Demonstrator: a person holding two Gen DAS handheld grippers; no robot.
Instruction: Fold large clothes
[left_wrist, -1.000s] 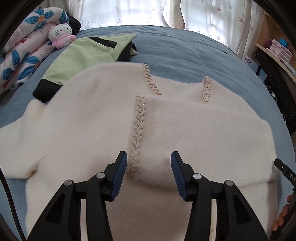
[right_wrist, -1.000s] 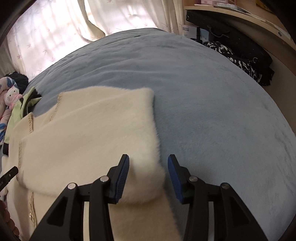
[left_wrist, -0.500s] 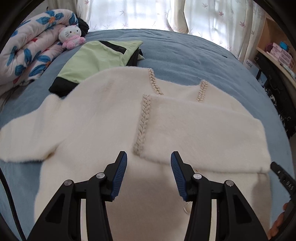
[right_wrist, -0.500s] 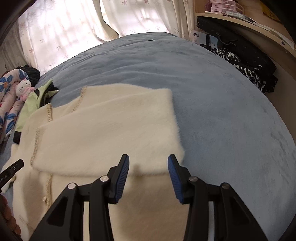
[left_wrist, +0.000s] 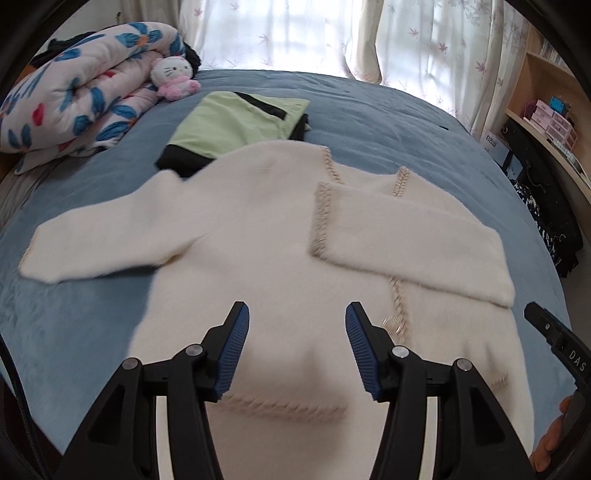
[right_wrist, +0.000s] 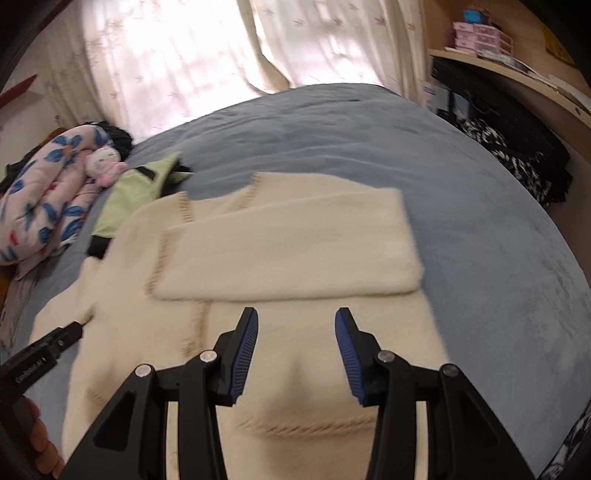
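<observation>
A cream fuzzy cardigan (left_wrist: 258, 236) with braided beige trim lies flat on the blue bed (left_wrist: 388, 122). Its right sleeve (left_wrist: 413, 240) is folded across the chest; its left sleeve (left_wrist: 99, 240) lies spread out to the left. The cardigan also shows in the right wrist view (right_wrist: 288, 243). My left gripper (left_wrist: 295, 347) is open and empty above the lower body of the cardigan. My right gripper (right_wrist: 295, 354) is open and empty above the cardigan's lower right part, near the folded sleeve (right_wrist: 295, 247).
A folded green and black garment (left_wrist: 236, 125) lies behind the cardigan. A floral quilt (left_wrist: 81, 99) and a plush toy (left_wrist: 173, 77) sit at the far left. Shelves (left_wrist: 546, 122) and dark bags (right_wrist: 517, 147) stand right of the bed.
Both grippers have pulled back and up from the folded sleeve toward the cardigan's hem. The sleeve stays folded across the chest. More of the left sleeve is in view.
</observation>
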